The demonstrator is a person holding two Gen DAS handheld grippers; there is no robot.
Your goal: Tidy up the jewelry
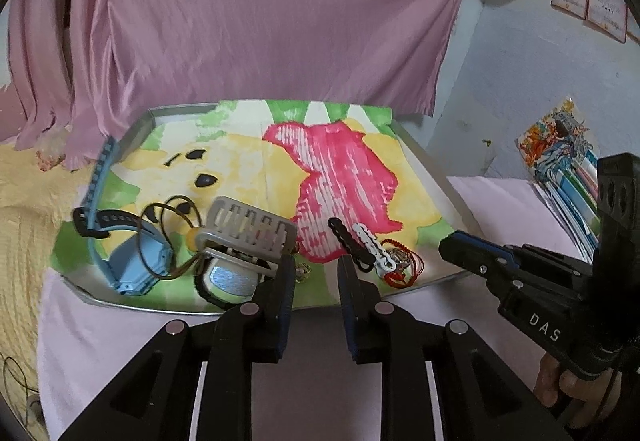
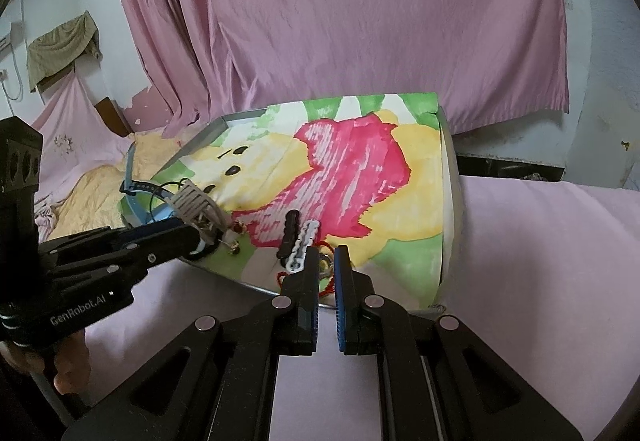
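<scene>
Pink sheets everywhere, and on the tray's (image 1: 420,151) near edge that red cord bracelet (image 1: 402,265) looks limp and snaggy, so the slightly spread right gripper (image 2: 327,261) should pinch its charm while the left gripper (image 1: 316,273) hovers agape.

Pink curtain (image 1: 248,13) behind; books (image 1: 568,169) by wall, yellow blanket (image 2: 96,189).

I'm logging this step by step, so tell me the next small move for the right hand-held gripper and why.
Probably ease the right hand-held gripper forward and down onto the red cord bracelet at the tray's near rim. Its jaws stand open with nothing between them, the cord lies just under the fingertips, and the black and white clips beside it leave room.
</scene>
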